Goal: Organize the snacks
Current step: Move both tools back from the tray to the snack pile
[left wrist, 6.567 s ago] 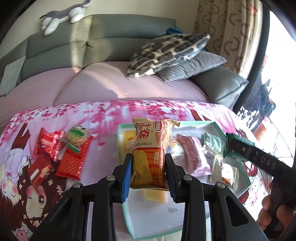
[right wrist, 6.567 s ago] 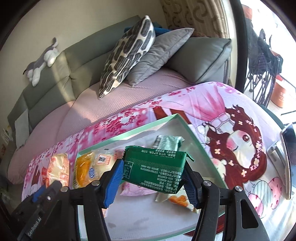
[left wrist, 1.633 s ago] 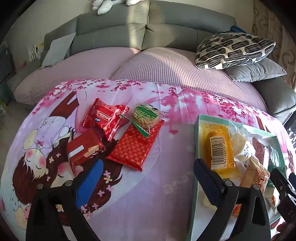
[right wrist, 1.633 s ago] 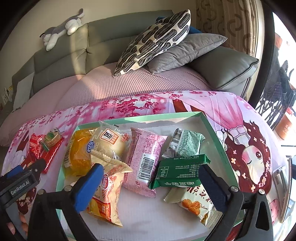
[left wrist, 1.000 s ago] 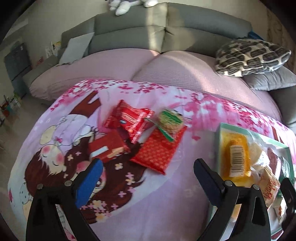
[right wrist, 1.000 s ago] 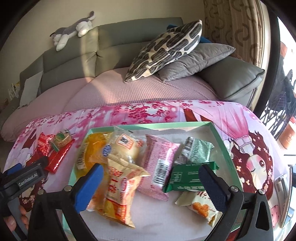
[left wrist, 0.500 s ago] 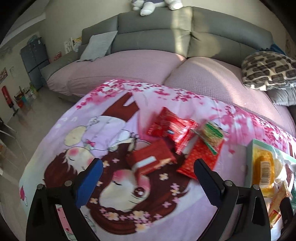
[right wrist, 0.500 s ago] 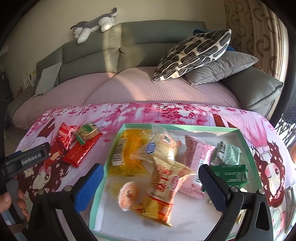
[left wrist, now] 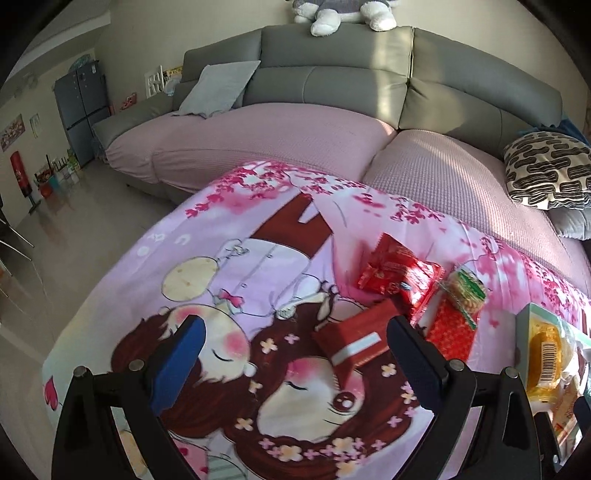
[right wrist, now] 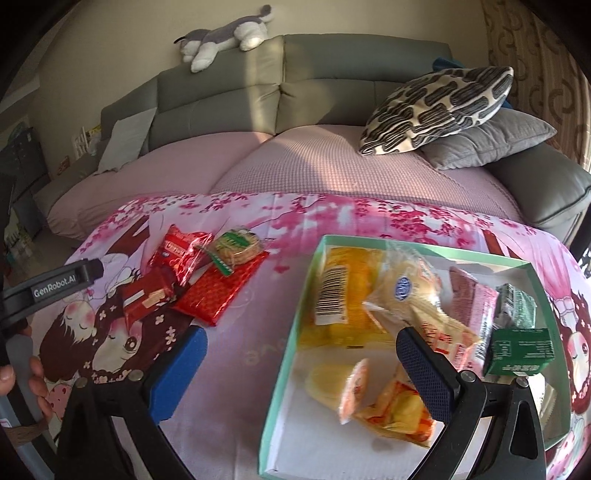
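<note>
Swinging away from the tray, the left gripper (left wrist: 295, 354) now looks out over the left half of the pink cartoon-print blanket (left wrist: 229, 266), where half a second ago the view was a little further right and the floor less in sight. The grey sofa (left wrist: 332, 74) with its pink cover fills the top of the frame, a plush toy (left wrist: 340, 11) lying on its backrest. Bare blanket spreads wide across the centre and left of the left wrist view, running to the cloth's edge and pale floor at far left.

The mint-green tray (right wrist: 291, 332) sits in the lower right of the right wrist view, closer than before, its near-left wall falling between the right gripper's (right wrist: 301, 363) fingers. Inside it lie a yellow packet with a barcode (right wrist: 340, 291), a cream bun packet (right wrist: 402, 291), a pink packet (right wrist: 476, 299), a dark green box (right wrist: 521, 350) and an orange-and-yellow chip bag (right wrist: 402, 406). Open blanket separates the tray from the loose snacks to its left.

Those loose snacks cluster at centre right of the left wrist view: a flat red patterned packet (left wrist: 454, 332), a dark red wafer packet (left wrist: 354, 339) just ahead of the left gripper's right finger, a shiny red bag (left wrist: 399, 273) and a round biscuit pack with a green label (left wrist: 467, 288).

Both grippers stand spread wide, holding nothing. The left one, seen at the left edge of the right wrist view, is held level above the blanket by a hand (right wrist: 33, 380) at lower left.
</note>
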### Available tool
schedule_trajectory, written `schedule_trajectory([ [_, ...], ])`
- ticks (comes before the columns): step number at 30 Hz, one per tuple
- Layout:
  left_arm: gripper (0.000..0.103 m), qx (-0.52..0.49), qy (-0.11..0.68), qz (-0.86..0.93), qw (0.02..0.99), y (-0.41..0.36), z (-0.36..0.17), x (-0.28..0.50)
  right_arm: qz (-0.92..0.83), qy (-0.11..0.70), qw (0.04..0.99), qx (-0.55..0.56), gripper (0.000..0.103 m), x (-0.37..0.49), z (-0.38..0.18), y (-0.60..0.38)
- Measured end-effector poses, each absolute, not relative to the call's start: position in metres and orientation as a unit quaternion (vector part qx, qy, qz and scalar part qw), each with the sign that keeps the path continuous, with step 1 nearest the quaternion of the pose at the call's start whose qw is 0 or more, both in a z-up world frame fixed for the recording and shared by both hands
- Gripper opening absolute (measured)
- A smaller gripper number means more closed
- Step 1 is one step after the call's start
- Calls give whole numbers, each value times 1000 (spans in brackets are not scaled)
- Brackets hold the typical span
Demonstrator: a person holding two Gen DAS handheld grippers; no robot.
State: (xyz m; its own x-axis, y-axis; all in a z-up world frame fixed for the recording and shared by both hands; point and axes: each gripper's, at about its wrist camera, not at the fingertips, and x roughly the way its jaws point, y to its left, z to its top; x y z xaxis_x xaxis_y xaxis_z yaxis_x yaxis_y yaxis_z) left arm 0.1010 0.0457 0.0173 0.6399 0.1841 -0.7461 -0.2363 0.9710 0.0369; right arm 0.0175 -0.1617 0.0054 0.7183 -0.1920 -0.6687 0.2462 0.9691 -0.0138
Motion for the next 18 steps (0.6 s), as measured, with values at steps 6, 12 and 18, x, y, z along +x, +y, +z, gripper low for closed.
schedule_trajectory([
  [6,99,-41,411,112,904,62,10,105,-111,361,925,32,103,26,-1,-147],
  [12,99,-72,420,98,900,71,1,109,-113,366,923,23,103,39,-3,-135],
  [18,99,-95,421,85,898,73,-5,114,-110,367,924,11,103,53,-3,-124],
])
